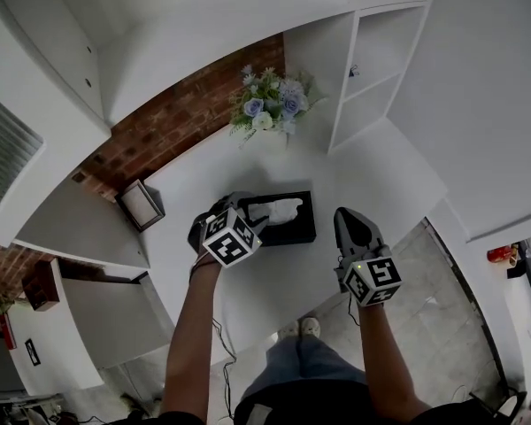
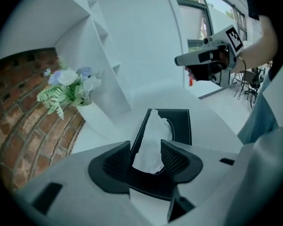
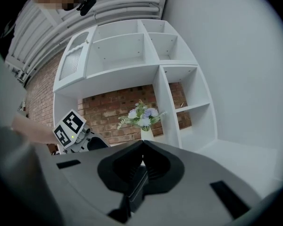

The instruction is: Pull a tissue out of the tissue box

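A black tissue box (image 1: 294, 228) lies on the white counter (image 1: 380, 171), with a white tissue (image 1: 277, 209) standing up out of its slot. My left gripper (image 1: 248, 209) is at the box's left end, over the tissue. In the left gripper view the tissue (image 2: 150, 142) rises between the two ribbed pads (image 2: 175, 158), and the left gripper (image 2: 146, 157) is open around it. My right gripper (image 1: 345, 215) hovers to the right of the box, apart from it. In its own view the right gripper (image 3: 142, 145) is shut, tips touching, with nothing held.
A white vase of pale blue flowers (image 1: 270, 106) stands behind the box against a brick wall (image 1: 177, 113). White open shelving (image 1: 367, 69) rises at the back right. A small framed object (image 1: 142, 204) sits at the counter's left end. The counter's front edge is near the person's feet.
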The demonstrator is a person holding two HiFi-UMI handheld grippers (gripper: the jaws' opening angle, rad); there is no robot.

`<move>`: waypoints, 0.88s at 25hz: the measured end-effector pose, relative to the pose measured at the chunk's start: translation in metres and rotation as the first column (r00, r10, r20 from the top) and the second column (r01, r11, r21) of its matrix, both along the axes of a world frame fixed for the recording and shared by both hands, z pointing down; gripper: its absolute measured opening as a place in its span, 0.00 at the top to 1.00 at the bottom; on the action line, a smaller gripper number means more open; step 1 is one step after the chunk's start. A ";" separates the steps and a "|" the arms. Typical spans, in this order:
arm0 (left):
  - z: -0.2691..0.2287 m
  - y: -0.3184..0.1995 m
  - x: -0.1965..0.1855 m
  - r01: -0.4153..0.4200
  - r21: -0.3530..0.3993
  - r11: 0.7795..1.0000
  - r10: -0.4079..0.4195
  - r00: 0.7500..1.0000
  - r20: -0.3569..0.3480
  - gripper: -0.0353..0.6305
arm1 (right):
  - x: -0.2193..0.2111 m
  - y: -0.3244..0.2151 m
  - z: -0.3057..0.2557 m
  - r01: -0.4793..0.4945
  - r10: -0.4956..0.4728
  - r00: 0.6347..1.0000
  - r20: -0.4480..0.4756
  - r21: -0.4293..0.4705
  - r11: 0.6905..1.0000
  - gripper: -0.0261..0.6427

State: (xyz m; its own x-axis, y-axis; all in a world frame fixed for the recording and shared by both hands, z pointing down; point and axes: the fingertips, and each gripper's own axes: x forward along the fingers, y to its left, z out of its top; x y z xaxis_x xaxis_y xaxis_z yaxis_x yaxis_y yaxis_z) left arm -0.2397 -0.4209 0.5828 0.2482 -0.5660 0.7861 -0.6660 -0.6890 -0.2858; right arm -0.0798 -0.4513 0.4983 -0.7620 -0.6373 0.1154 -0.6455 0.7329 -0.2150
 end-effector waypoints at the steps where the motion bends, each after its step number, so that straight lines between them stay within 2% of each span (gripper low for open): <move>1: 0.005 -0.001 -0.001 -0.012 -0.023 1.000 0.012 1.000 0.017 0.66 | 0.001 -0.001 0.001 -0.002 0.002 1.000 -0.001 -0.002 1.000 0.96; 8: 0.028 -0.004 0.000 -0.043 -0.117 0.992 0.050 0.997 0.057 0.67 | 0.007 -0.006 0.006 -0.016 0.015 1.000 -0.009 -0.011 1.000 0.96; 10: 0.032 -0.004 0.001 -0.042 -0.130 0.991 0.050 0.997 0.061 0.70 | 0.008 -0.007 0.007 -0.018 0.017 1.000 -0.011 -0.013 1.000 0.96; 18: 0.035 -0.006 0.003 -0.047 -0.122 0.991 0.056 0.996 0.072 0.88 | 0.012 -0.014 0.009 -0.029 0.029 1.000 -0.011 -0.018 0.999 0.96; 22: 0.035 -0.004 0.005 -0.060 -0.110 0.992 0.069 0.995 0.077 0.92 | 0.010 -0.015 0.010 -0.027 0.027 1.000 -0.012 -0.019 0.999 0.96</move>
